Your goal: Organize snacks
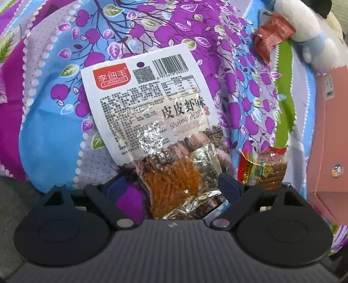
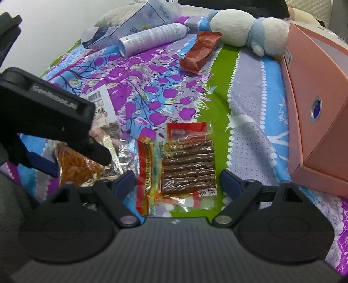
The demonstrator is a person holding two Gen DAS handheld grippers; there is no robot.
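Note:
A white shrimp-flavour snack packet (image 1: 150, 108) with orange strips in its clear end lies on the flowered bedsheet. My left gripper (image 1: 174, 185) is open, its blue-padded jaws either side of the packet's near end. My right gripper (image 2: 176, 180) is open around a red and clear packet of brown sticks (image 2: 187, 163), which also shows in the left wrist view (image 1: 263, 167). The left gripper (image 2: 71, 156) and the white packet (image 2: 104, 113) show at the left of the right wrist view. A dark red packet (image 2: 201, 51) lies farther back; it also shows in the left wrist view (image 1: 274, 36).
A pink box (image 2: 319, 104) stands at the right; it shows in the left wrist view too (image 1: 330, 139). A white and blue plush toy (image 2: 248, 30), a white spray can (image 2: 152, 38) and a clear bag (image 2: 139, 19) lie at the back.

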